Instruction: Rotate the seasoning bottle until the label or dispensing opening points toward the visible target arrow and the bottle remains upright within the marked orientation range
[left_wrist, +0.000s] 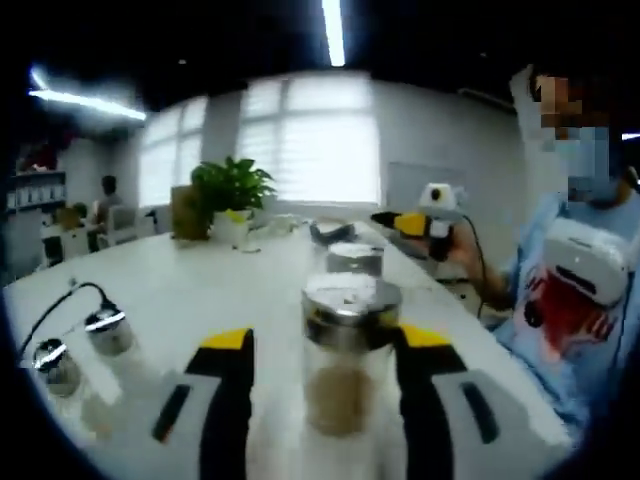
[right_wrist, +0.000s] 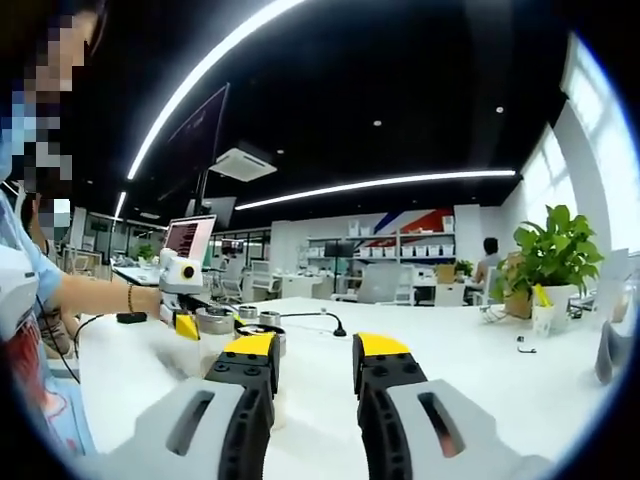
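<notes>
— Which step is in hand?
— The seasoning bottle (left_wrist: 349, 360) stands upright on the desk (left_wrist: 200, 290), flanked by the left gripper (left_wrist: 325, 345) jaws; contact cannot be told. No arrow is seen.
— And the right gripper (right_wrist: 312, 350)?
— Jaws apart, holding nothing. A firm closing, then rotation, is called for.

seasoning bottle (left_wrist: 345, 355) stands upright between the left gripper (left_wrist: 325, 345) jaws.

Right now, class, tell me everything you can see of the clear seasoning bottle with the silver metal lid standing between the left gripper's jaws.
The clear seasoning bottle with the silver metal lid stands upright on the white table, between the yellow-tipped black jaws of the left gripper. Brownish powder fills its lower half. The jaws flank it closely; whether they press it is unclear. A similar bottle stands just behind it.
</notes>
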